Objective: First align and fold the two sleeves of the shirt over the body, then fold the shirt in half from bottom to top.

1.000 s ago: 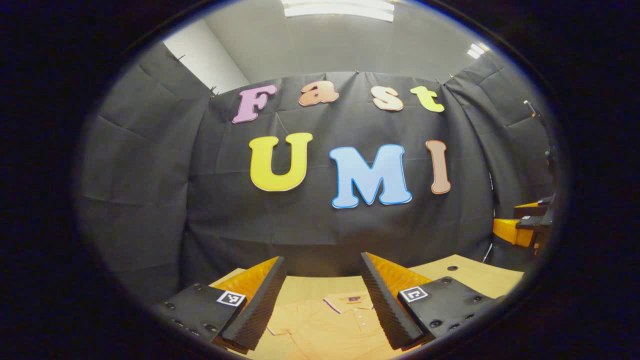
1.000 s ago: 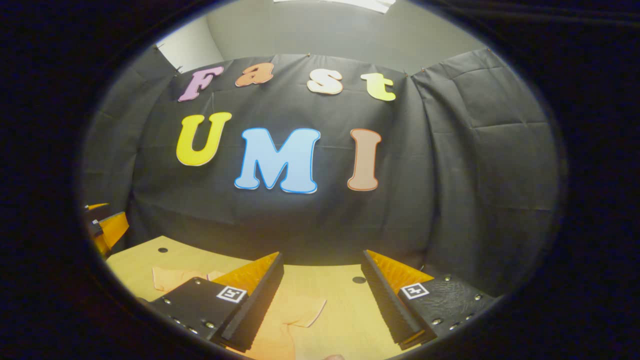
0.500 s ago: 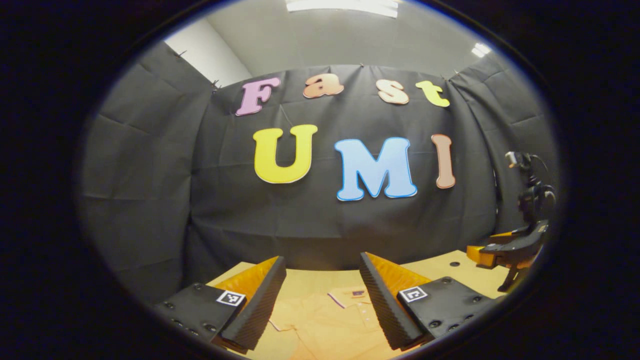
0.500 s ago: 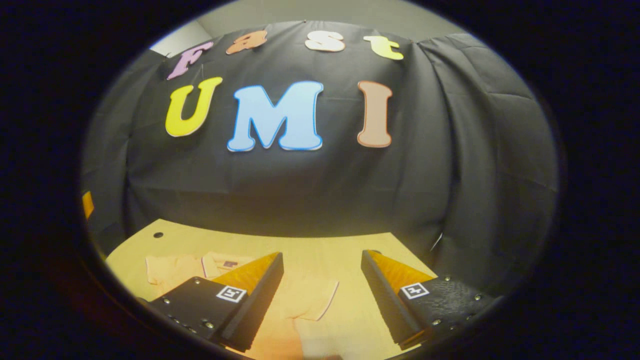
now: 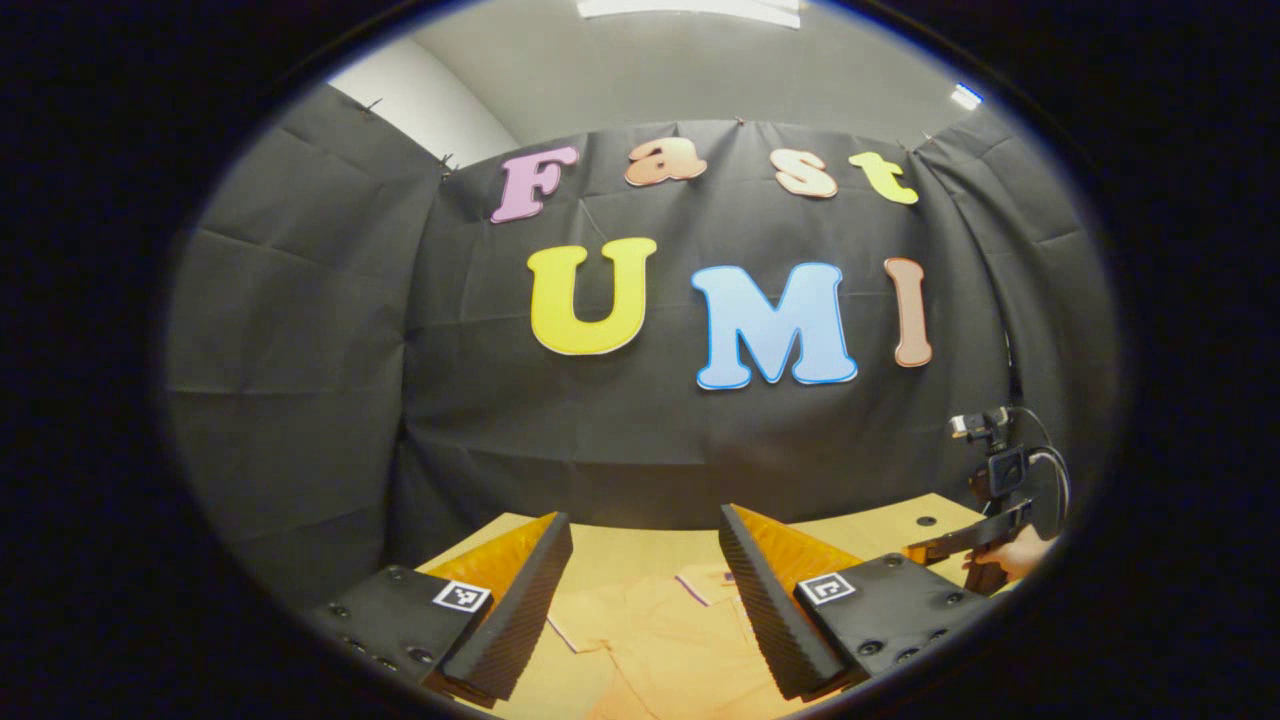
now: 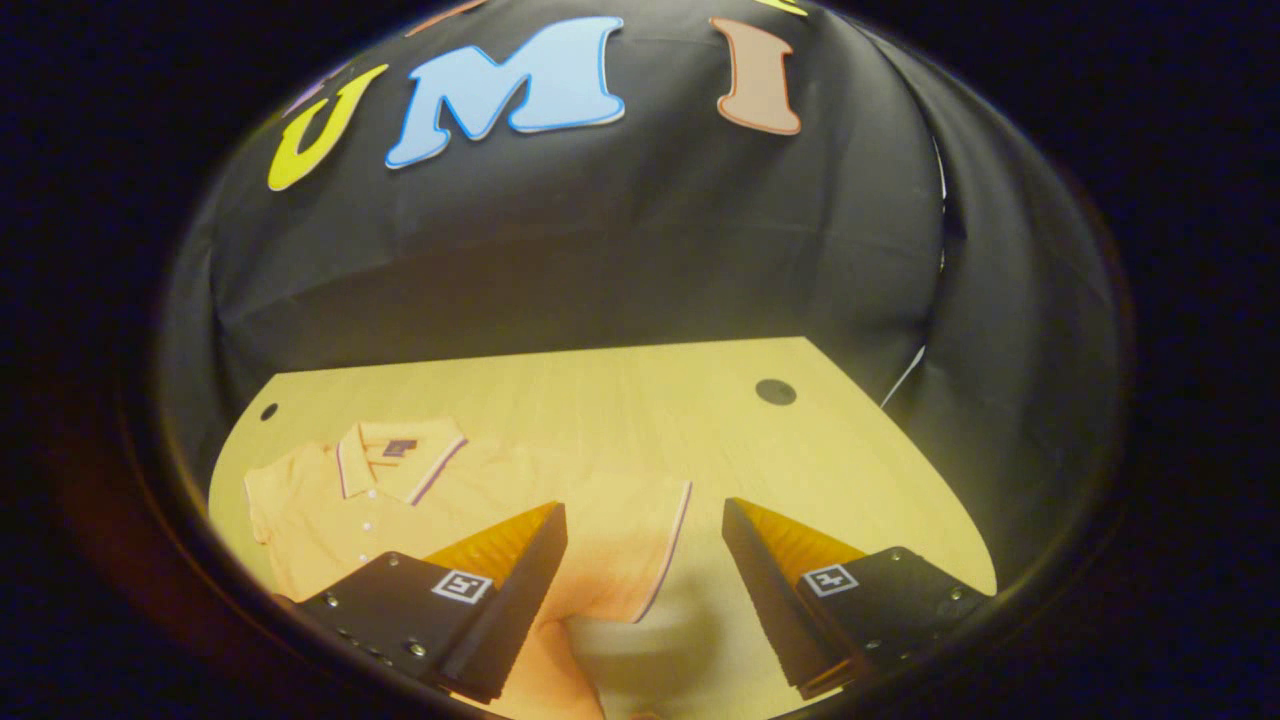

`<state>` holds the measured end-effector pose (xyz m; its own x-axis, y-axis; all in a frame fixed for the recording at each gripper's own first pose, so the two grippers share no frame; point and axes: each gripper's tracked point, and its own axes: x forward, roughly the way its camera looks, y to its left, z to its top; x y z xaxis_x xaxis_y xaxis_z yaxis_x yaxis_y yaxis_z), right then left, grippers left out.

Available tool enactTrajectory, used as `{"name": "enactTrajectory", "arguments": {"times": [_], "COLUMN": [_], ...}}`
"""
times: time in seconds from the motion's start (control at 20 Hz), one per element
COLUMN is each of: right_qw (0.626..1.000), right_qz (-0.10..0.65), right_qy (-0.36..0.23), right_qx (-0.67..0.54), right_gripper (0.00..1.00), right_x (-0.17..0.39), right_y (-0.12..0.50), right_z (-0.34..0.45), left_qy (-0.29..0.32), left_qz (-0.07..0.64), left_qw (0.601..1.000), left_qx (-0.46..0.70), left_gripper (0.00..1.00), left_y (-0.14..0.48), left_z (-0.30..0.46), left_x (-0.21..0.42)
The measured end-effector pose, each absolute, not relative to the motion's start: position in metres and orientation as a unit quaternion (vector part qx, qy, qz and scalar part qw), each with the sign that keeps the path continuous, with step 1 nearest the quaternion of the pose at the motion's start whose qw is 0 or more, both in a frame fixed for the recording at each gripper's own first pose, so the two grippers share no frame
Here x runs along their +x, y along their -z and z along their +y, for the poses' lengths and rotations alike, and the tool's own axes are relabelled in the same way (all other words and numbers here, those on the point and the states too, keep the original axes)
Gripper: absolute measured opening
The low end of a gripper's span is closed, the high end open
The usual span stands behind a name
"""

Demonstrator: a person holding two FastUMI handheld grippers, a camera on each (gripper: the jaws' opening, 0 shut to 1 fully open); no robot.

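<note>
Two gaping claws (image 5: 645, 560) (image 6: 645, 560) above orange shirt (image 6: 400, 500).

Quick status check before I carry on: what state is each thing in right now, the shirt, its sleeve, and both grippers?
shirt: flat on the table, collar up, unfolded.
right sleeve: spread out sideways, not folded over.
left gripper: open, above the shirt, holding nothing.
right gripper: open, over the sleeve's cuff, holding nothing.
</note>
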<state>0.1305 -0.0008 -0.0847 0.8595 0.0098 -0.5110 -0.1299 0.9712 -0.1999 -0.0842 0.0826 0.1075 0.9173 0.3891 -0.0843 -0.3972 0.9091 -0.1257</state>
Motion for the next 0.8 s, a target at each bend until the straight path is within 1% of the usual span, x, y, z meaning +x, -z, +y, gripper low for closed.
{"name": "enactTrajectory", "arguments": {"times": [0.3,0.35,0.4,0.5,0.6,0.7,0.8], "right_qw": [0.932,0.929,0.927,0.922,0.924,0.924,0.922], "right_qz": [0.344,0.352,0.359,0.373,0.369,0.371,0.376], "right_qy": [-0.016,-0.016,-0.015,-0.013,-0.011,-0.011,-0.014], "right_qx": [-0.116,-0.114,-0.111,-0.1,-0.095,-0.093,-0.092], "right_gripper": [0.97,0.96,0.93,0.92,0.9,0.78,0.72], "right_x": [0.16,0.161,0.163,0.16,0.166,0.164,0.164], "right_y": [0.143,0.149,0.153,0.159,0.161,0.158,0.162], "right_z": [-0.016,-0.016,-0.015,-0.015,-0.016,-0.016,-0.015], "left_qy": [-0.218,-0.222,-0.227,-0.235,-0.234,-0.226,-0.215], "left_qz": [0.049,0.05,0.051,0.053,0.049,0.051,0.047], "left_qw": [0.971,0.97,0.969,0.968,0.968,0.969,0.971], "left_qx": [-0.084,-0.084,-0.081,-0.076,-0.079,-0.086,-0.089], "left_gripper": [0.99,0.99,0.99,0.99,0.99,0.99,0.99], "left_y": [-0.099,-0.1,-0.101,-0.101,-0.101,-0.098,-0.098], "left_z": [0.082,0.081,0.082,0.081,0.08,0.075,0.069], "left_x": [-0.092,-0.096,-0.099,-0.104,-0.104,-0.097,-0.093]}}
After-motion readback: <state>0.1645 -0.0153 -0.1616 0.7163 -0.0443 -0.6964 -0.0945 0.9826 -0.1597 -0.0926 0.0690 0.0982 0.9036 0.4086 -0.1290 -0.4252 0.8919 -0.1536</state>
